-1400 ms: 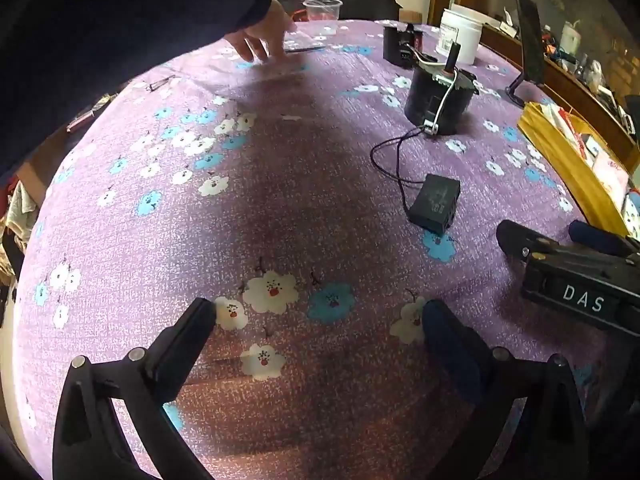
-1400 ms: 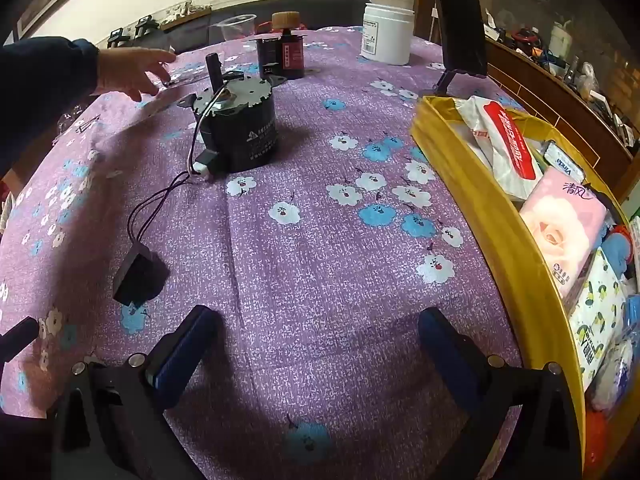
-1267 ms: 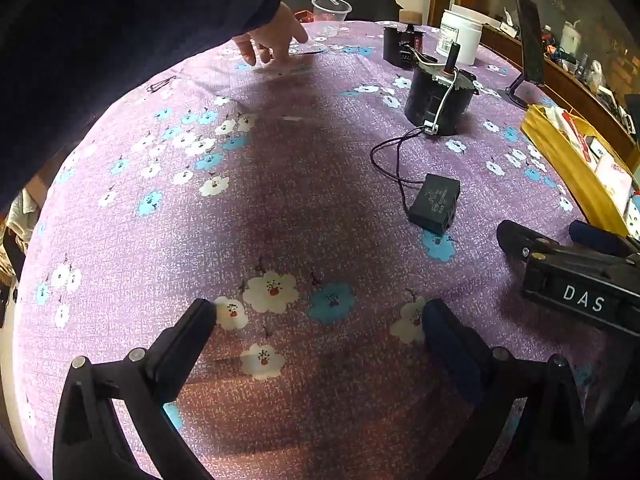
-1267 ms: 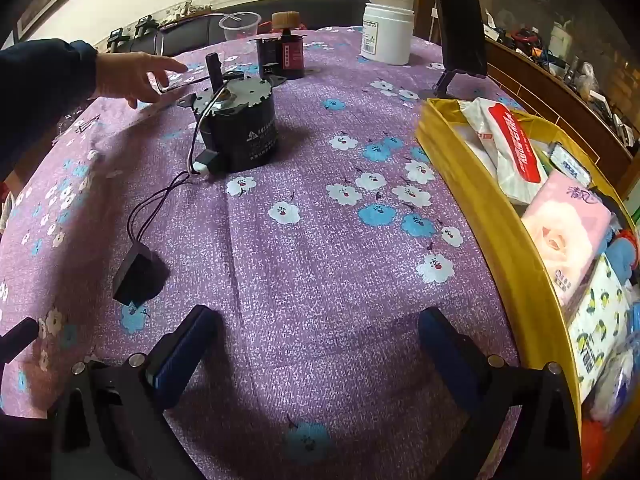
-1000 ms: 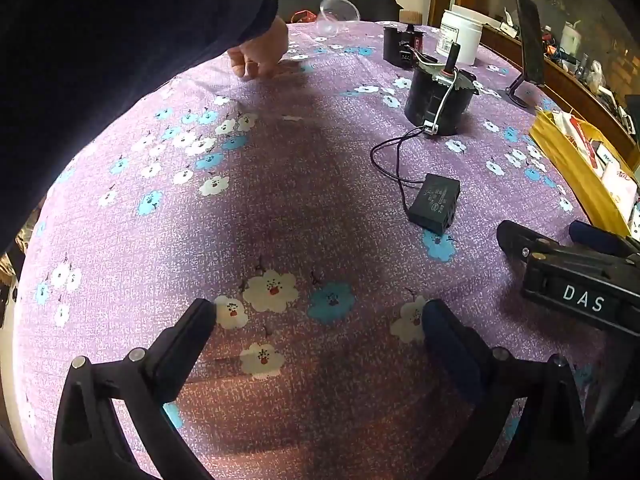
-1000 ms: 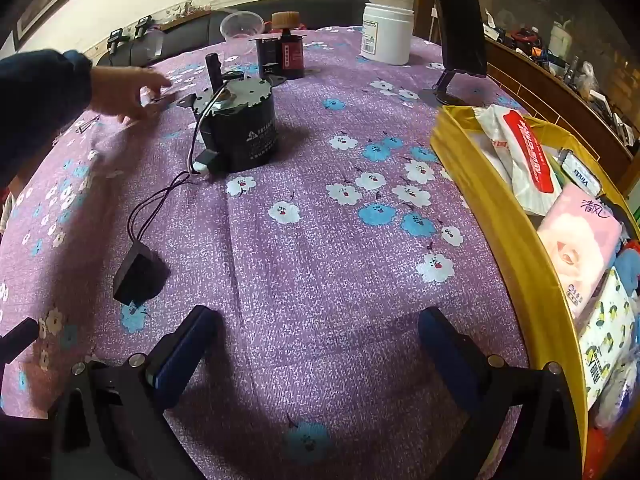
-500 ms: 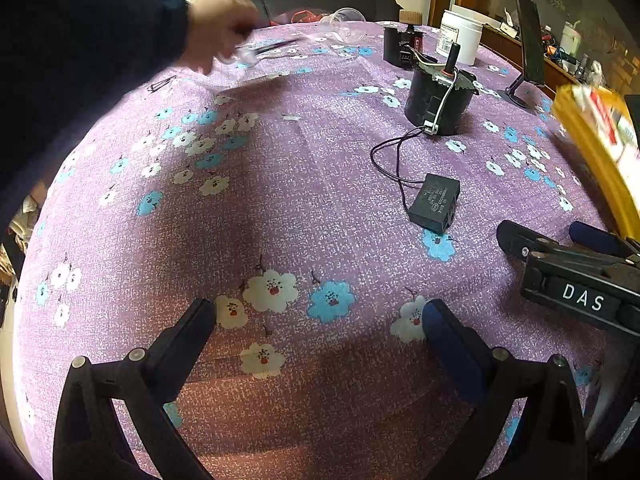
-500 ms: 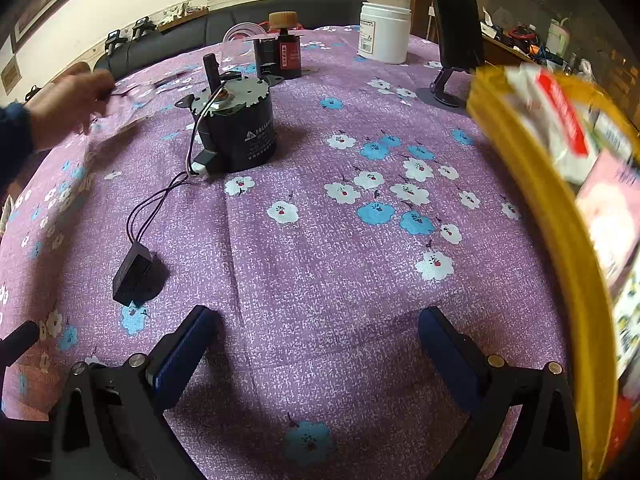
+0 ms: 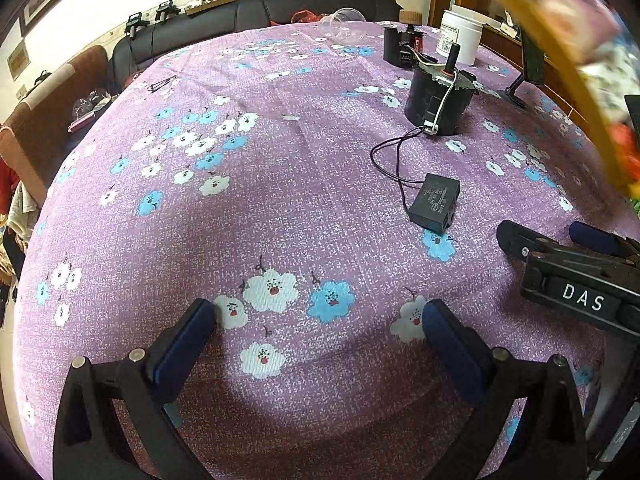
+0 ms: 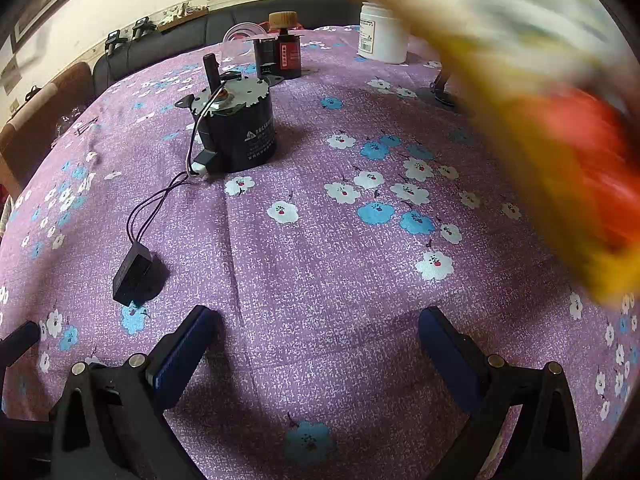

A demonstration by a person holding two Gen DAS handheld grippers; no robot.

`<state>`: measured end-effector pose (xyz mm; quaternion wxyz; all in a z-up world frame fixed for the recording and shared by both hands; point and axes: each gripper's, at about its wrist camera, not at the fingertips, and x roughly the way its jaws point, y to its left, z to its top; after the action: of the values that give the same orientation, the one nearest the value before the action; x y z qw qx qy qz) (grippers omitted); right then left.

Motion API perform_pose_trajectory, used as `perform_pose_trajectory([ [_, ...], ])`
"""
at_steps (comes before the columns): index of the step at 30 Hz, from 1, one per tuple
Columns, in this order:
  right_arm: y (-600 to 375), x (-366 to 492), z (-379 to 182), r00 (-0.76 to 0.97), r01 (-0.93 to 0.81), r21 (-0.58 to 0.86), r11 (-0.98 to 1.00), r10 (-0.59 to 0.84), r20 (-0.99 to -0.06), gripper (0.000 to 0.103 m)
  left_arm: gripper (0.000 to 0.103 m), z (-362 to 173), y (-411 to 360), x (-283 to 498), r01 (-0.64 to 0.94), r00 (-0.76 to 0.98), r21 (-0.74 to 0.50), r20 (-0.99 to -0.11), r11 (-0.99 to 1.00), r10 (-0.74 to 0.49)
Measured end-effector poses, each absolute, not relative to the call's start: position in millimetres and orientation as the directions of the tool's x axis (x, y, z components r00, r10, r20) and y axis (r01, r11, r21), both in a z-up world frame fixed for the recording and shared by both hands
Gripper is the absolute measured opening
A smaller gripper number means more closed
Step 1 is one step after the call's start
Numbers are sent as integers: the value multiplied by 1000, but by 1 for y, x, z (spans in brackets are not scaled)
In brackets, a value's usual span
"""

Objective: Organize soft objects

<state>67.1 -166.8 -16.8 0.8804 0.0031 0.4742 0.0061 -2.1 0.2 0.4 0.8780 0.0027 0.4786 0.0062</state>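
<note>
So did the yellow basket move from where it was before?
Yes. The yellow basket has swung up off the table, a blur now above the white jar it once sat beside. The black motor stayed put.

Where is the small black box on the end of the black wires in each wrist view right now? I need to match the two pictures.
Left wrist: small black box sits right of centre on the purple cloth, just beyond the right gripper.
Right wrist: small black box lies at lower left, above the left fingertip.
Shared landmark: the black cylindrical motor, joined to the box by the wires in both views.
</note>
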Motion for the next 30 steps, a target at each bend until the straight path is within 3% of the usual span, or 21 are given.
perform_pose_trajectory([
  [30,-167,66,-17,550,-8,12,1000,15,-835,103,103,0,1,-1,-9,541,11,-841,1000,14],
])
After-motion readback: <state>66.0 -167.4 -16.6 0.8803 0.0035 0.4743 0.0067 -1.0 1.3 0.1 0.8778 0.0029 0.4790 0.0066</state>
